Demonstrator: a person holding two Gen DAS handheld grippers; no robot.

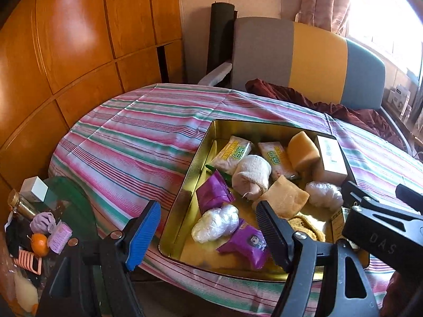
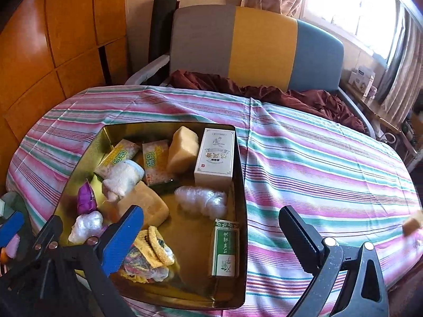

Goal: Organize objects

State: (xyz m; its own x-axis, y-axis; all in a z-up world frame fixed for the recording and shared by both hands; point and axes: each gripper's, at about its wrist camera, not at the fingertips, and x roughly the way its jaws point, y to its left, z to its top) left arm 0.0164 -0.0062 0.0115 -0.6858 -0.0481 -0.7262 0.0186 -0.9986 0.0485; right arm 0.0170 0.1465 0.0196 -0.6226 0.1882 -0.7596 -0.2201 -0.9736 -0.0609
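A gold metal tin (image 1: pixel 203 142) (image 2: pixel 242 174) sits on the striped tablecloth. It holds purple snack packets (image 1: pixel 214 194), clear plastic bundles (image 1: pixel 215 223) (image 2: pixel 202 200), yellow sponges (image 1: pixel 302 152) (image 2: pixel 183 149), a rolled white sock (image 1: pixel 252 175), a white box (image 2: pixel 215 157), a green box (image 2: pixel 224 247) and a knitted pouch (image 2: pixel 153 248). My left gripper (image 1: pixel 208 233) is open and empty above the tin's near left edge. My right gripper (image 2: pixel 211 239) is open and empty above the tin's near right side, and its body shows in the left wrist view (image 1: pixel 380 219).
The striped tablecloth (image 2: pixel 317 163) covers the table. A small tan piece (image 2: pixel 412 225) lies at its right edge. A side surface at the left holds a tangerine (image 1: pixel 39 243), a lilac roll (image 1: pixel 60 235) and a bottle (image 1: pixel 19 204). A grey-yellow-blue chair (image 2: pixel 259 50) stands behind.
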